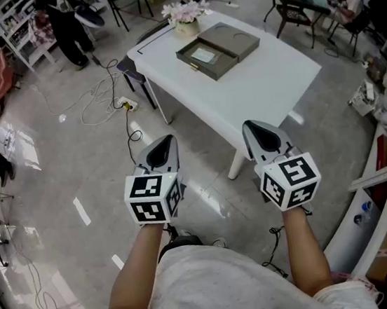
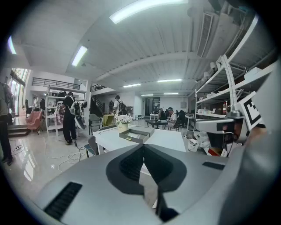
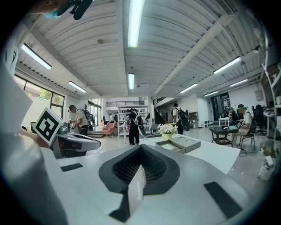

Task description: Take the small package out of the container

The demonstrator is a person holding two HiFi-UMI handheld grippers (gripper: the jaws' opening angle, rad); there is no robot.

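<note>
We start at our left claw (image 1: 167, 144): its own view shows the two jaws clenched together, tip against tip, with nothing between them. Our right claw (image 1: 255, 132) is the same, pads pressed flat on each other and empty. We hold both side by side in front of our body, over the bare floor, pointing toward the container (image 1: 203, 58) but well short of it.

The container sits on the white table (image 1: 262, 88), toward the table's far end from us. It is a flat, dark, shallow box, already open, and its lid (image 1: 232, 39) lies face up just beside it, touching along one edge. Inside the container we can see a pale, flat rectangle, which we take to be the small package (image 1: 203, 55); it lies in the container's bottom, untouched. Just behind the container stands a pot of pale flowers (image 1: 185, 13).

So, as we judge it, the task has barely begun. The lid being off means no opening step is left, but neither claw is near the container and the package has not been lifted. What remains is nearly everything: close the gap to the container, open one claw over it, grip the package by its edges, and raise it clear of the container's walls.
</note>
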